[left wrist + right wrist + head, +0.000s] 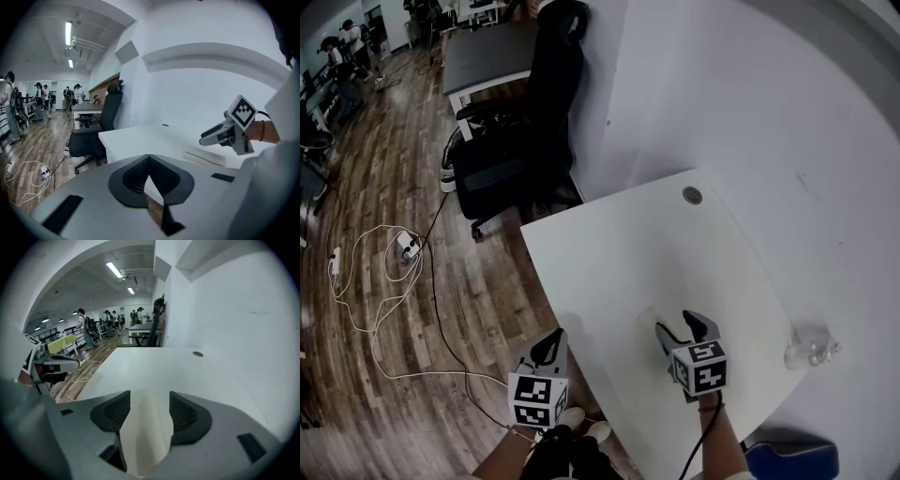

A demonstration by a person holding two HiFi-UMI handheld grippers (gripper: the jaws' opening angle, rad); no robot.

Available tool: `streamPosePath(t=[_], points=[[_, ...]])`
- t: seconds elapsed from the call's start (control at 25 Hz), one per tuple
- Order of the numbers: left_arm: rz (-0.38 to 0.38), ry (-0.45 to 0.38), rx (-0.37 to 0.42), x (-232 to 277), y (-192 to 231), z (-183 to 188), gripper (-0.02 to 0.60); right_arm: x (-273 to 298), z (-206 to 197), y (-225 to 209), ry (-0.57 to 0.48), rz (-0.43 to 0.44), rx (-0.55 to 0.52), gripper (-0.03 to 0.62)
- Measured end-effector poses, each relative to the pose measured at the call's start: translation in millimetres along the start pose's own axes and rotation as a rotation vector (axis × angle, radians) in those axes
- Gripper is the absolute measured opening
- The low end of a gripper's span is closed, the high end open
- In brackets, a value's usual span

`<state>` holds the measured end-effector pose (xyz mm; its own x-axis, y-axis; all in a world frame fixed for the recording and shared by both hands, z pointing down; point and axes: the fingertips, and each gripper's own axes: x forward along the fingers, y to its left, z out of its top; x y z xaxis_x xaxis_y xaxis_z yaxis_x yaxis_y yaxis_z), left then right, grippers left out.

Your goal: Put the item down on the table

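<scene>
The item, a flat white pad (653,322), lies on the white table (609,253) just ahead of my right gripper (677,326). In the right gripper view it shows as a cream strip (147,423) in the gap of the parted jaws, and my right gripper (150,401) is open. From the left gripper view the pad (202,157) rests flat on the tabletop, with the right gripper (205,139) a little above it and apart from it. My left gripper (549,349) hangs off the table's left edge over the floor. It (149,158) is shut and empty.
A clear plastic piece (812,352) sits near the table's right edge, and a round cable port (692,195) at its far end. A black office chair (520,141) stands beyond the far corner. Cables (384,281) trail over the wood floor. People (82,322) stand far off.
</scene>
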<state>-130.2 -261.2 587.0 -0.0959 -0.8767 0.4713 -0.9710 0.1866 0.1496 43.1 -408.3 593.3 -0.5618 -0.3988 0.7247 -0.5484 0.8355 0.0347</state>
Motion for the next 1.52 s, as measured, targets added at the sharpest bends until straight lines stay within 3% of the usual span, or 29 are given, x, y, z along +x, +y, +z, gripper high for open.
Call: streamPosePath(t=[0.24, 0.64, 1.52], points=[[-0.024, -0.036, 0.022, -5.6, -9.2, 23.9, 0.017, -29.1, 2.5, -11.6, -0.063, -0.062, 0.108, 0.27], [-0.083, -0.09, 0.063, -22.1, -41.2, 56.8, 0.017, -96.3, -2.7, -28.5, -0.185, -0.191, 0.27, 0.202], [-0.169, -0.259, 0.135, -34.7, -82.1, 142.5, 0.017, -198.3, 8.3, -48.5, -0.422, -0.439, 0.404, 0.041]])
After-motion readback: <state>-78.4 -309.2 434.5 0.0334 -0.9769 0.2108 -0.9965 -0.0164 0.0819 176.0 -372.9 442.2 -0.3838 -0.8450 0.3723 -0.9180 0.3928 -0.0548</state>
